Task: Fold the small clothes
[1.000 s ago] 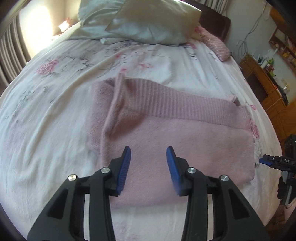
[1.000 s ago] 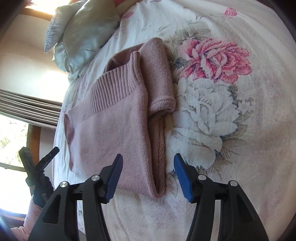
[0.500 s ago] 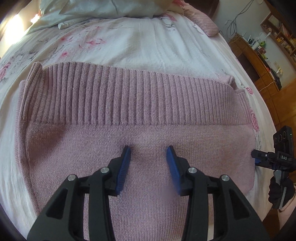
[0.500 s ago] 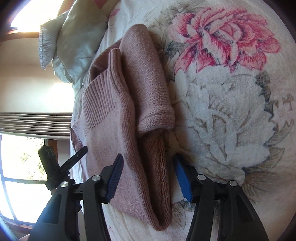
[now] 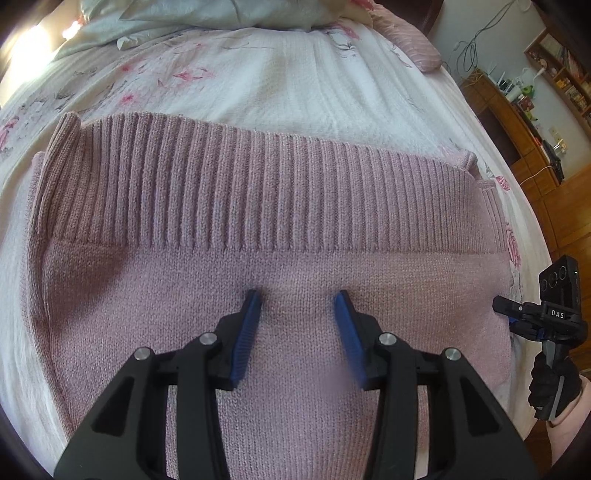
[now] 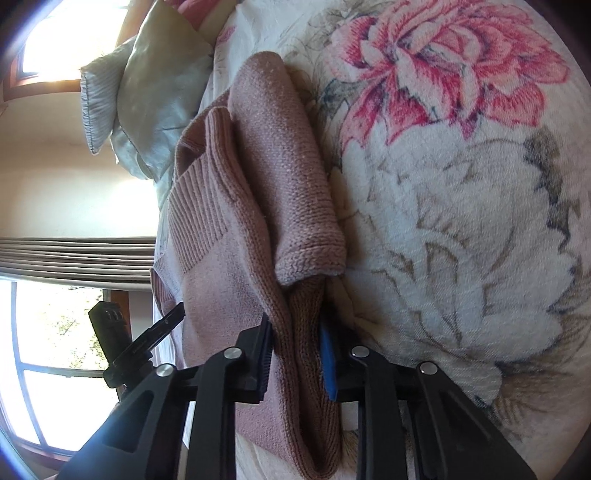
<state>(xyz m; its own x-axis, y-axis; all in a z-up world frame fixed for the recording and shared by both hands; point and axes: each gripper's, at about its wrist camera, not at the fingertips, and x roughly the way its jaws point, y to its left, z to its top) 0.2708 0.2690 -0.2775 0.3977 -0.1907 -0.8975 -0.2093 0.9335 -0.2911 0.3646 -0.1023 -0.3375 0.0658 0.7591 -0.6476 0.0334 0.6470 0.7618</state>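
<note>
A pink knitted sweater (image 5: pixel 280 206) lies flat on the floral bedsheet (image 5: pixel 280 77), its ribbed hem band running across the left wrist view. My left gripper (image 5: pixel 297 299) is open, both blue fingertips resting on the plain knit just below the ribbing. At the sweater's right edge my right gripper (image 5: pixel 506 312) is held by a gloved hand (image 5: pixel 550 384). In the right wrist view the right gripper (image 6: pixel 295 326) is shut on the thick folded side edge of the sweater (image 6: pixel 221 295). A folded-in sleeve (image 6: pixel 291 177) lies just beyond the fingers.
Pale green pillows (image 5: pixel 221 18) and a small pink cushion (image 5: pixel 413 40) sit at the head of the bed. Wooden shelving (image 5: pixel 524 129) stands off the bed's right side. A window with a curtain (image 6: pixel 55 254) is on the far side. Bare sheet (image 6: pixel 461 206) lies right of the sweater.
Both grippers came down onto the sweater. The left one pushed forward toward the ribbed band and stayed open. The right one closed its fingers around the folded side edge.
</note>
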